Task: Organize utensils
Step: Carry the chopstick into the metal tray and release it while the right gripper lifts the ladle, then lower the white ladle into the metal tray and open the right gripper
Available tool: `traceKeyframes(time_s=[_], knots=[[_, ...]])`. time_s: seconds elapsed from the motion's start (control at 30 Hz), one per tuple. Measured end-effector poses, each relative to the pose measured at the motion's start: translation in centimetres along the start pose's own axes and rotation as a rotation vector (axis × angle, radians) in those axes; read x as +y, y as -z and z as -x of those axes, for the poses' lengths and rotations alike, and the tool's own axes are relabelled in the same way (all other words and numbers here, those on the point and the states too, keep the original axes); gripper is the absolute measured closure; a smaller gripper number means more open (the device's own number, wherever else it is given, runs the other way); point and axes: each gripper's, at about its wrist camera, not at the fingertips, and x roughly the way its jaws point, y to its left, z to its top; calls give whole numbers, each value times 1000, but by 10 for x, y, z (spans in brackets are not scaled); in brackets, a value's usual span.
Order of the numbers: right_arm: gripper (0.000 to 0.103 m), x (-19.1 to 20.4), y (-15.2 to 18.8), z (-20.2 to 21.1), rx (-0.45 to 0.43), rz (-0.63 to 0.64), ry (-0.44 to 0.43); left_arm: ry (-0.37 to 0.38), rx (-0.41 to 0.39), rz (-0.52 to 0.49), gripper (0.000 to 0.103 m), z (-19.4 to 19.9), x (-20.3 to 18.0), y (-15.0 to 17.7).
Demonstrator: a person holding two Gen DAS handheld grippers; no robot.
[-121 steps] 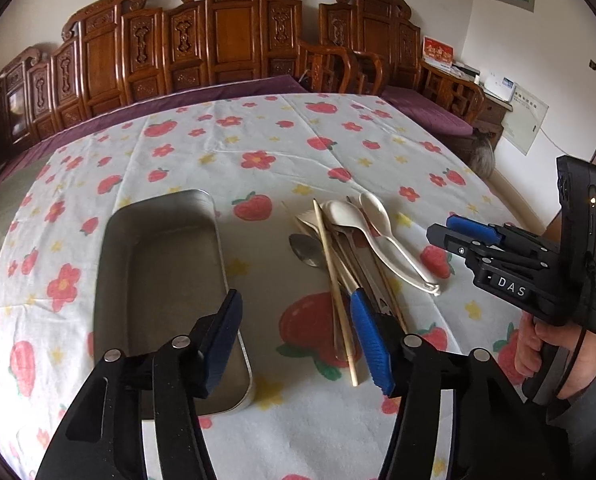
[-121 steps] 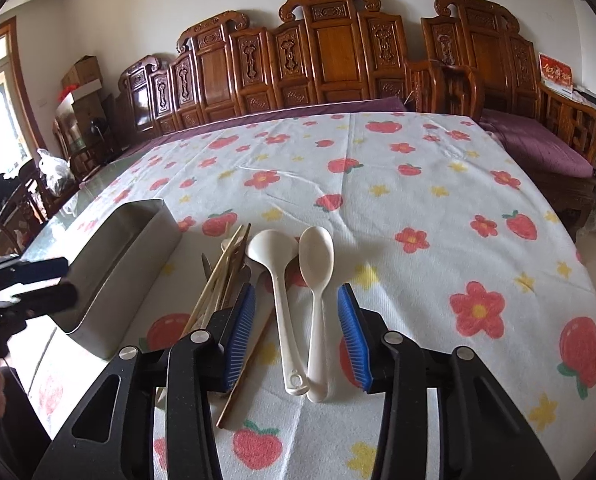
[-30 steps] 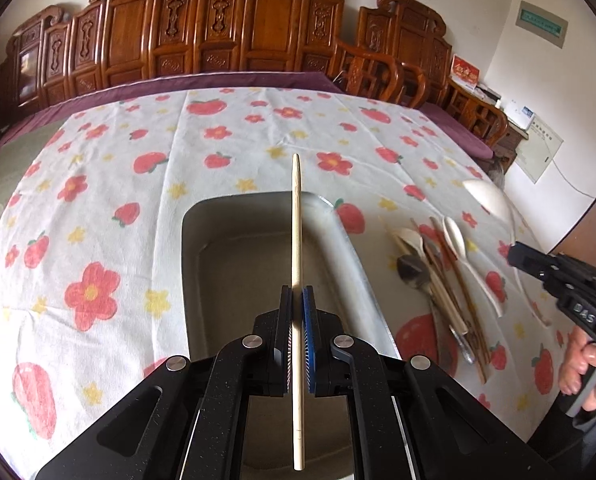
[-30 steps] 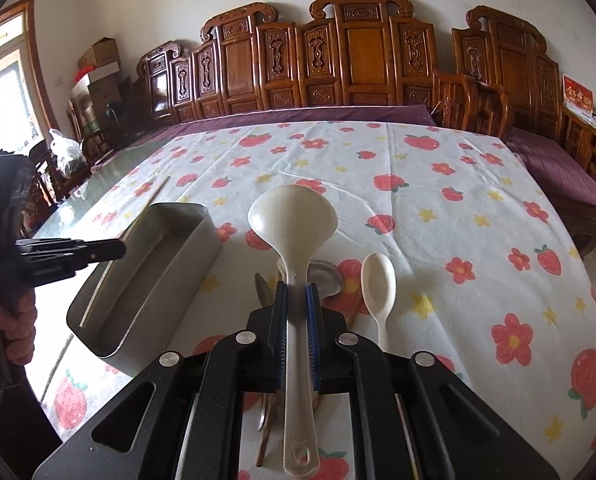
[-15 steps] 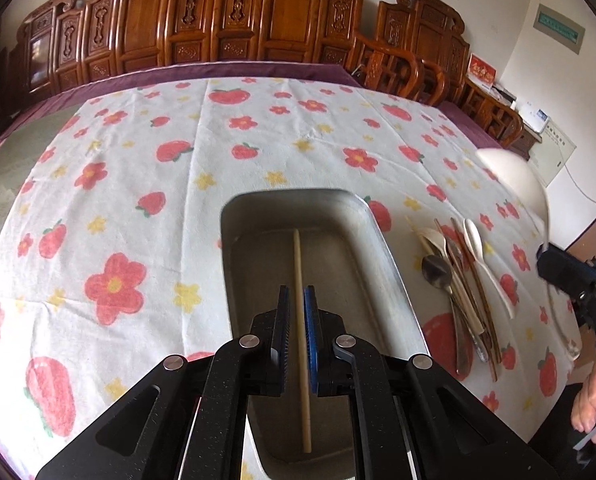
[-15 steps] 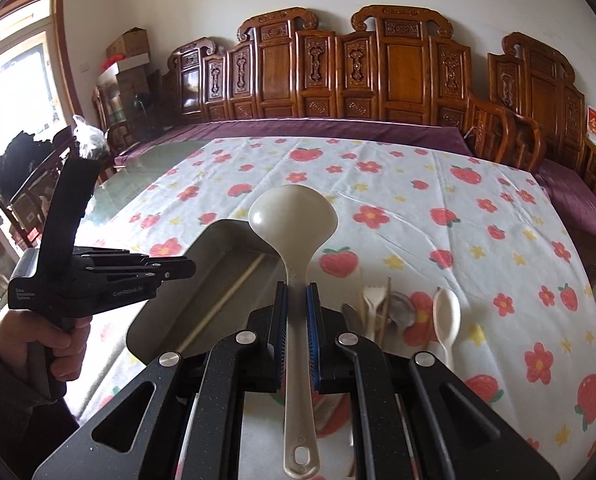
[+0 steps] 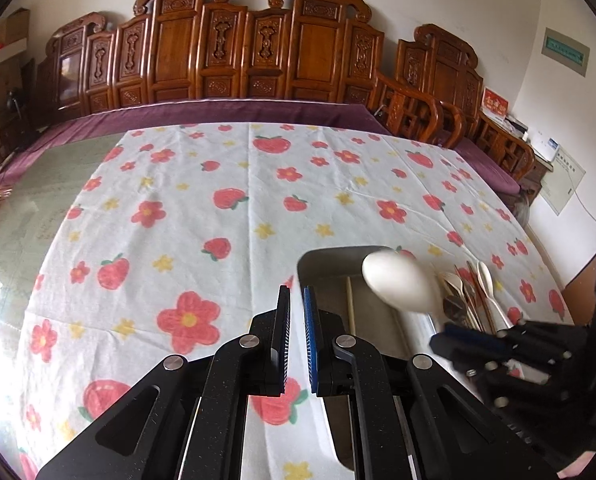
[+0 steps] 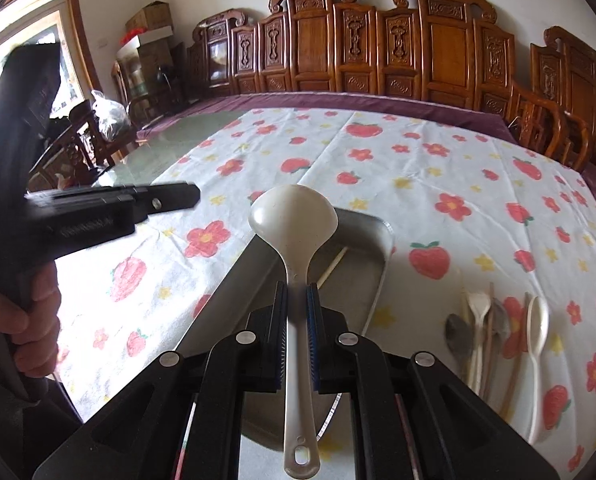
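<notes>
Over the tray (image 8: 382, 240) our right gripper (image 8: 296, 300) now holds the ladle (image 8: 293, 216) clenched by its handle. Our left gripper (image 7: 295, 308), emptied and nearly closed, has dropped its chopstick (image 7: 350, 300) inside, leaving the pile (image 8: 494, 324) at right.

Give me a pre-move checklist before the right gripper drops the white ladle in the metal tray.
1. Grip: right gripper shut on the handle of the white plastic ladle: ok.
2. Position: ladle bowl hangs over the rectangular metal tray: ok.
3. Tray contents: one wooden chopstick lies along the floor, with bare floor beside it: ok.
4. Left gripper: shut, holding nothing, off the tray's left side over the strawberry-print tablecloth: ok.
5. Height of the ladle above the tray floor: cannot tell.
6. Remaining utensils lie on the cloth right of the tray, clear of the drop: ok.
</notes>
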Motion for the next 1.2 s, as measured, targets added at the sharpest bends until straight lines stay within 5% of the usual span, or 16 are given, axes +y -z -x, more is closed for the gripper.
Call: traceKeyframes(time_s=[0.4,0.93,1.2], knots=[[92,7,6,-35,56,-10,-25,-5,1,16,97,-1,7,-2],[92,-41,11,57,-69,-16,58,25,0,-52,97,-3,-30,7],[92,-63,20,85,-105,-35,125,39,-21,-74,53,2,-51,11]])
